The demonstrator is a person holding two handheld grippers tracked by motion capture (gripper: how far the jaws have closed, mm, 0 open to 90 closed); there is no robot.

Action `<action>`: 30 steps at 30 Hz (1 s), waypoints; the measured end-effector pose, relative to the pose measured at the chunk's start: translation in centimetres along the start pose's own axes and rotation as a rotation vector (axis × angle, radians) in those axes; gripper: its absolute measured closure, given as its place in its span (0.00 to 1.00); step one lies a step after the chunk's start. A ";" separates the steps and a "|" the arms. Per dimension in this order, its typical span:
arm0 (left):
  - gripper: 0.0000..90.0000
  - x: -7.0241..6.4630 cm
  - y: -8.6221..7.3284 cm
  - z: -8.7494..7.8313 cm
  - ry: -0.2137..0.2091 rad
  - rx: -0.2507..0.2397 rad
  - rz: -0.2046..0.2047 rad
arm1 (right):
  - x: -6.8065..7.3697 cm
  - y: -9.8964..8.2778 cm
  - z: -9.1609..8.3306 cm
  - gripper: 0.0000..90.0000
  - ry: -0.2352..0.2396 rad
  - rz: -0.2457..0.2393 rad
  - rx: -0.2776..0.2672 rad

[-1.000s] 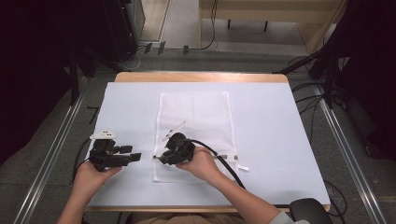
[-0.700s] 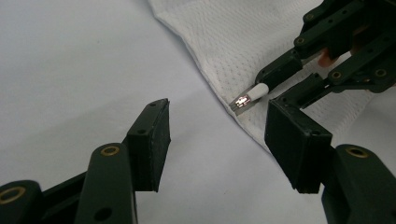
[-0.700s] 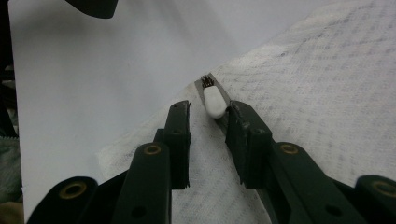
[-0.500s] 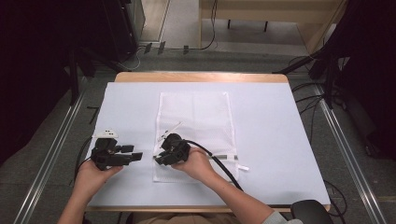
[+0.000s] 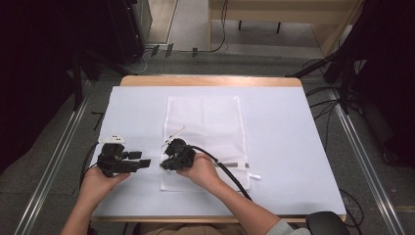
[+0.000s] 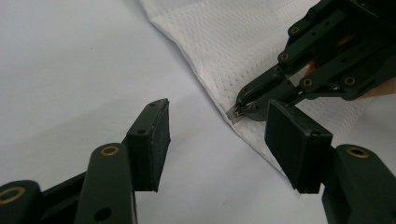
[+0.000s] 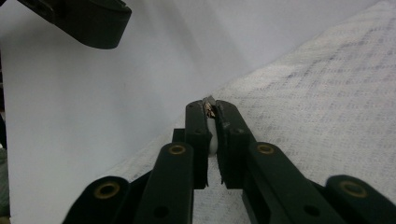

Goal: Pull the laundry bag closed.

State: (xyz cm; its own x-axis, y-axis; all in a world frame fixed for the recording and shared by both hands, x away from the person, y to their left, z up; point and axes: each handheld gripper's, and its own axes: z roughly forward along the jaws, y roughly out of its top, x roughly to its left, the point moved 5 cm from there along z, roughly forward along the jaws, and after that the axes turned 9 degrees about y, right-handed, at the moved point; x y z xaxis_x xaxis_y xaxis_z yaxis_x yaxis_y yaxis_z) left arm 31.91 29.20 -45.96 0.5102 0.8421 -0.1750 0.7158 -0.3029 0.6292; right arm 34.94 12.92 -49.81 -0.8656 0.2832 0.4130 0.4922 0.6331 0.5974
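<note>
A white mesh bag (image 5: 210,122) lies flat in the middle of the table. My right gripper (image 5: 164,165) rests at the bag's left edge (image 6: 210,93), low down. Its jaws have just been closing and now pinch a small metal zipper pull (image 7: 208,106) (image 6: 235,113), with the pads pressed together around it. My left gripper (image 5: 142,160) sits just left of the bag on the white cover, open, its pads (image 6: 159,135) wide apart with nothing between them. In the left gripper view my right gripper (image 6: 240,109) shows just ahead.
A white cover (image 5: 284,142) spreads over the table, with a wooden edge (image 5: 210,81) at the far side. A black cable (image 5: 225,169) trails from my right gripper across the bag's lower part. A short strap (image 5: 242,165) sticks out at the bag's right.
My right gripper's jaws have drawn together at the bag's left edge. Both hands have stayed nearly in place.
</note>
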 end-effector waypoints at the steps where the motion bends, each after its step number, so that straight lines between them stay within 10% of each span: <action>1: 0.46 0.0 0.0 0.1 -0.004 0.000 -0.006 | 0.0 0.0 0.0 0.97 -0.001 -0.003 0.004; 30: 0.50 -2.6 0.4 1.8 -0.119 0.040 0.034 | 1.3 1.9 -3.7 0.97 -0.015 -0.076 -0.052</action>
State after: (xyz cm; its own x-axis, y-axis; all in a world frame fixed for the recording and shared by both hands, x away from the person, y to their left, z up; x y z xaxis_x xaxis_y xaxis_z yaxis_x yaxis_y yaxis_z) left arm 31.75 26.06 -46.64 0.5856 0.7730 -0.2440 0.7145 -0.3501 0.6058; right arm 35.06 11.83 -45.65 -0.9016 0.2472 0.3549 0.4291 0.6147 0.6619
